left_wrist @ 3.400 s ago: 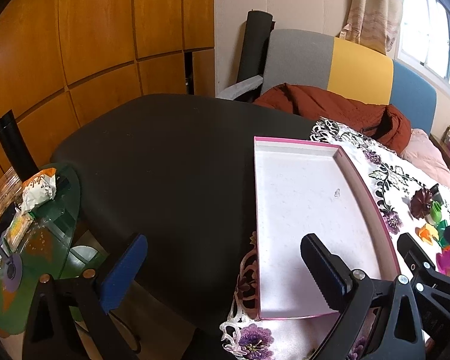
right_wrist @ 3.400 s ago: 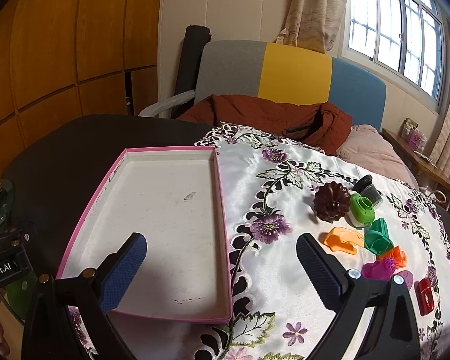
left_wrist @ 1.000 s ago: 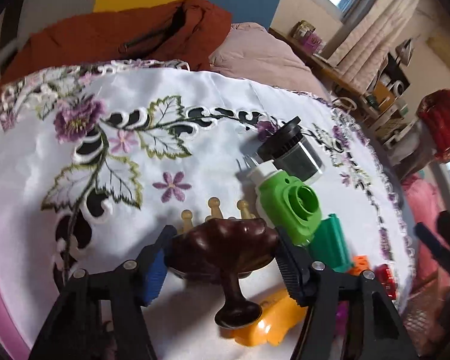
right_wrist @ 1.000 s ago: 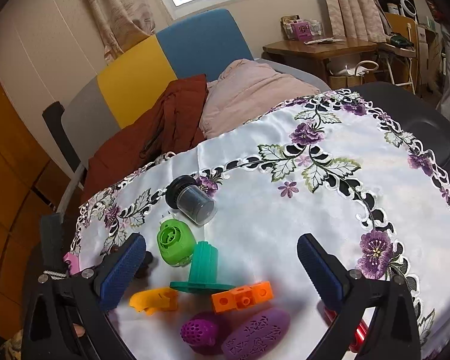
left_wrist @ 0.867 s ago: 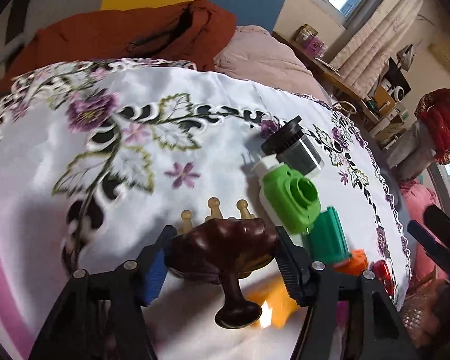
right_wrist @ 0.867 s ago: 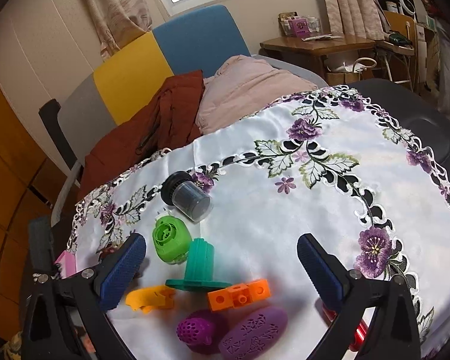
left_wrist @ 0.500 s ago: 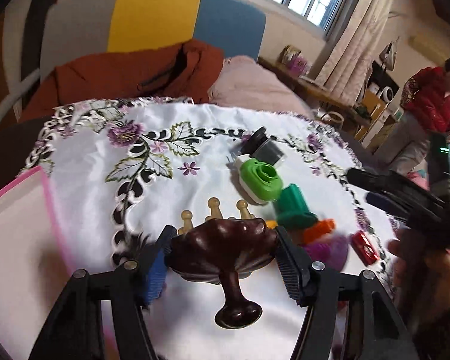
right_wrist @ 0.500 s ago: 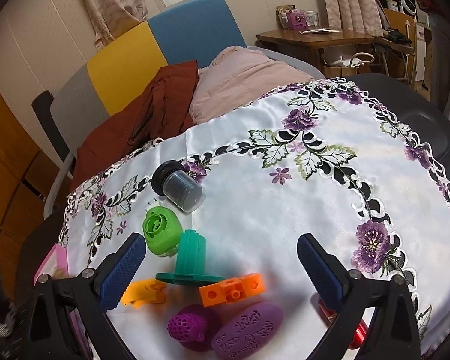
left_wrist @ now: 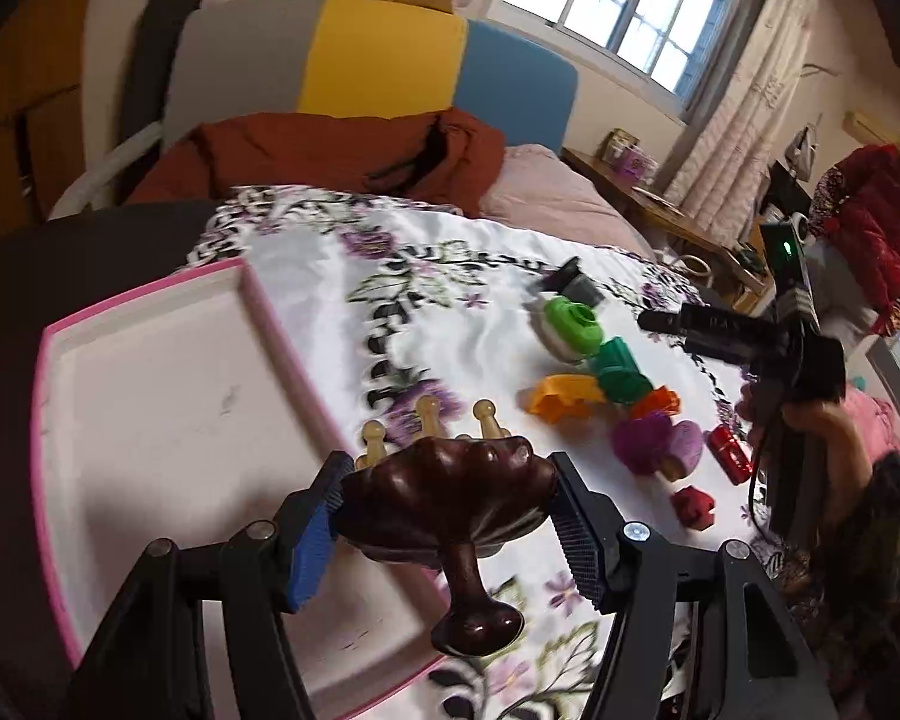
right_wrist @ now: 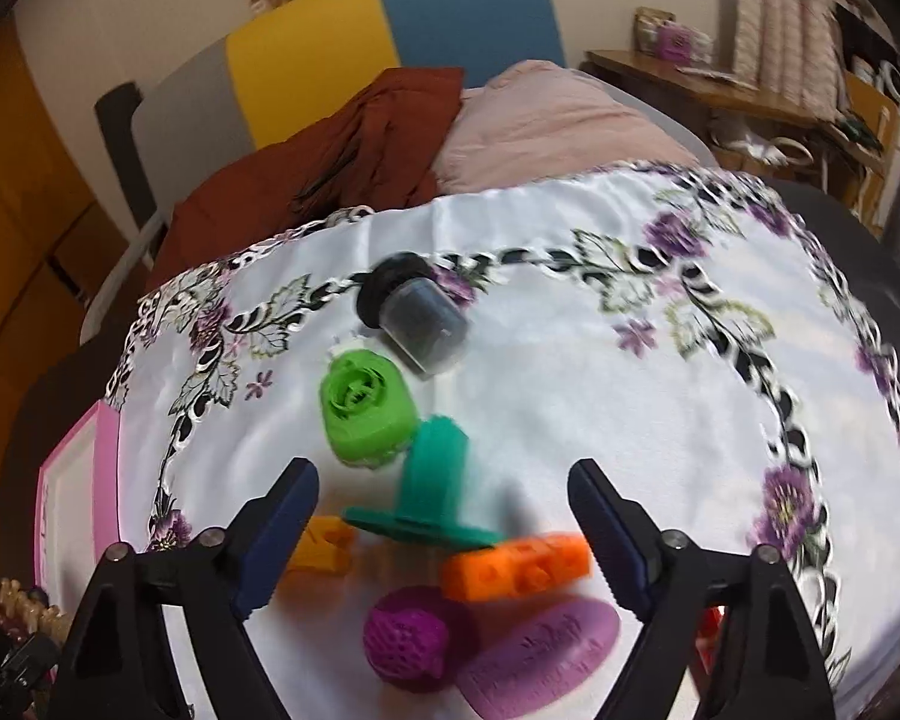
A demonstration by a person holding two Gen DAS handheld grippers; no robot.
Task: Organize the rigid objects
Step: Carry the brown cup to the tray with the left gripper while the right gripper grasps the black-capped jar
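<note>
Gripping brown wooden stand (left_wrist: 447,495), left claw (left_wrist: 450,525) above pink tray (left_wrist: 150,396)

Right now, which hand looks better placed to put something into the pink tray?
The left. Its gripper is shut on the dark brown wooden piece and hangs at the pink tray. The right gripper is open and empty, over the teal piece, with the tray at its far left.

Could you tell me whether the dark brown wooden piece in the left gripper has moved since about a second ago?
Yes. The dark brown wooden piece, clamped in the left gripper, has been carried leftward from beside the green toy to over the pink tray.
</note>
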